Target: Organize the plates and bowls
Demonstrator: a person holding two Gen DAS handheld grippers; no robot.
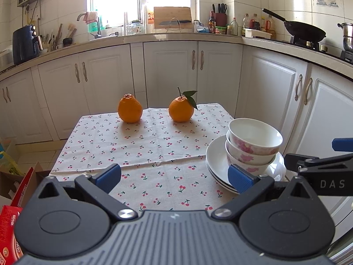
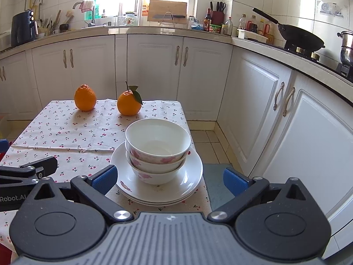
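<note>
Three white bowls with pink flowers point(image 1: 253, 148) point(image 2: 157, 150) are nested in a stack on a stack of white plates point(image 1: 215, 159) point(image 2: 189, 176) at the right front of the table. My left gripper point(image 1: 174, 176) is open and empty, just left of the plates over the cloth. My right gripper point(image 2: 169, 178) is open and empty, its blue pads point(image 2: 103, 177) on either side of the plates' near edge, a little short of the bowls. The right gripper also shows at the right in the left wrist view point(image 1: 320, 167).
The small table has a cherry-print cloth point(image 1: 141, 145) point(image 2: 66, 132). Two oranges point(image 1: 130, 109) point(image 1: 181, 109) point(image 2: 85, 98) point(image 2: 129, 103) sit near its far edge. White kitchen cabinets point(image 2: 253, 110) stand behind and right. Red boxes point(image 1: 13, 220) lie on the floor at the left.
</note>
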